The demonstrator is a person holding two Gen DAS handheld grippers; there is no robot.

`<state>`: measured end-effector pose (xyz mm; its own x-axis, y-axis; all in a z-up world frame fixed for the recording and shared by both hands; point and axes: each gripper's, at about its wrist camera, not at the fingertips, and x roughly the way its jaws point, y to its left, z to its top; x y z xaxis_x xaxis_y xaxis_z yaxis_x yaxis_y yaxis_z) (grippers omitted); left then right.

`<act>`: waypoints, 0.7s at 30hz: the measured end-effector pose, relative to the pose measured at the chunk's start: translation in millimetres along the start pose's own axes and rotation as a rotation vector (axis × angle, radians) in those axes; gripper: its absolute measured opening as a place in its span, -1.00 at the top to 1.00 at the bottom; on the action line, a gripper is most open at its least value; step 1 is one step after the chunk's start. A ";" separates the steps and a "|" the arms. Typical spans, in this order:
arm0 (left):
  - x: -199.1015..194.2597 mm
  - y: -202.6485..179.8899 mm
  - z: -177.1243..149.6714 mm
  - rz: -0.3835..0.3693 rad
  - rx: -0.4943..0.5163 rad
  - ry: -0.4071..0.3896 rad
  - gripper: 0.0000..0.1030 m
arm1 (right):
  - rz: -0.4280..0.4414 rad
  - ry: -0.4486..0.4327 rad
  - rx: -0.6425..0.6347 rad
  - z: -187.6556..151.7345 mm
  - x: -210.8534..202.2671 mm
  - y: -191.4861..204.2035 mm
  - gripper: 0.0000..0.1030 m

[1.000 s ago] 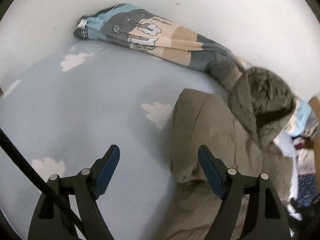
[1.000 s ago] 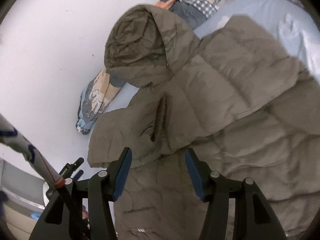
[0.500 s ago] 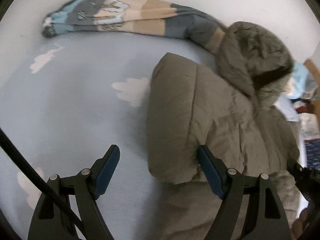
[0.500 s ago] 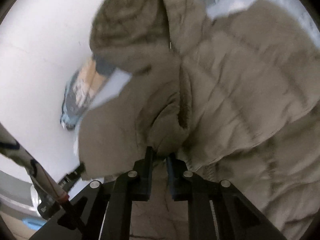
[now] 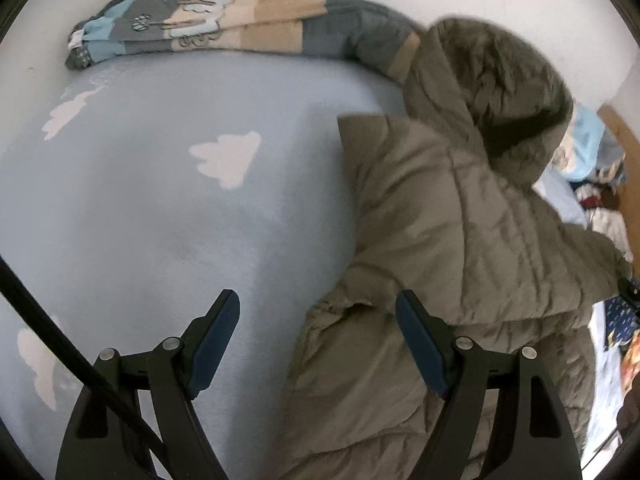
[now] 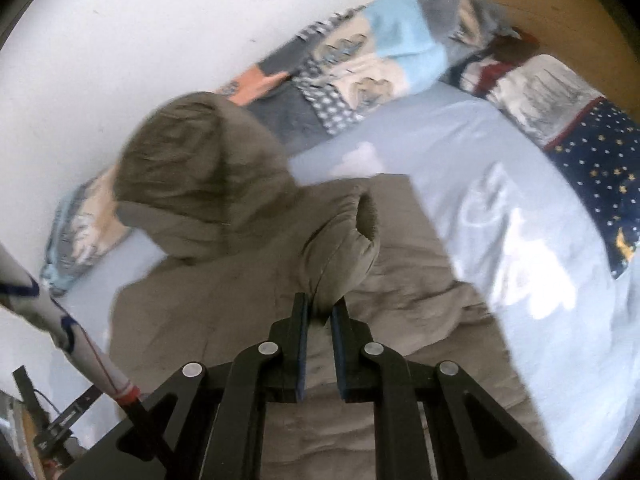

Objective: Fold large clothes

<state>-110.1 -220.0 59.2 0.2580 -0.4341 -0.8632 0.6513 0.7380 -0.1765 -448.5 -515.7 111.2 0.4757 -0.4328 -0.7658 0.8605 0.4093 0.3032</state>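
The jacket [image 5: 460,240] lies on the bed [image 5: 160,220], its hood [image 5: 492,92] against the wall [image 6: 120,40], overlapping the blanket [image 5: 224,24] along that wall.

Jacket [image 6: 248,304] hem beyond frame edge

no legible txt, no labels or brand marks — blanket [image 5: 224,20] print too blurred to read

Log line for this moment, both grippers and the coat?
left gripper: open, over coat edge | right gripper: shut on coat sleeve, lifted | bed sheet | fold unfinished
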 end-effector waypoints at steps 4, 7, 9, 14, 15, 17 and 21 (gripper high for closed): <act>12.7 -11.2 -4.7 0.057 0.049 0.019 -0.54 | 0.004 0.062 0.033 -15.0 32.5 -16.1 0.75; 21.4 -13.3 -9.8 0.165 0.102 0.054 -0.54 | 0.026 0.099 0.074 -26.8 52.0 -27.8 0.68; 20.1 -11.2 -10.7 0.199 0.108 0.040 -0.54 | 0.035 0.122 0.106 -31.2 57.0 -32.7 0.47; -20.2 -17.0 -3.0 0.226 0.110 -0.111 -0.54 | 0.025 0.061 0.079 -33.1 11.0 -27.2 0.29; -28.9 -21.6 -2.7 0.223 0.117 -0.145 -0.54 | 0.021 0.025 0.045 -33.9 -2.6 -20.1 0.24; -43.8 -31.4 -3.0 0.197 0.126 -0.198 -0.54 | 0.011 -0.016 -0.016 -33.7 -17.7 -4.6 0.05; -50.7 -54.3 -9.9 0.085 0.150 -0.233 -0.54 | 0.013 -0.029 -0.119 -28.9 -12.9 27.3 -0.06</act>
<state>-165.6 -233.0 107.9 0.4618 -0.4940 -0.7367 0.7143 0.6996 -0.0213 -436.3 -475.7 112.9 0.4931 -0.4494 -0.7449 0.8276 0.5063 0.2424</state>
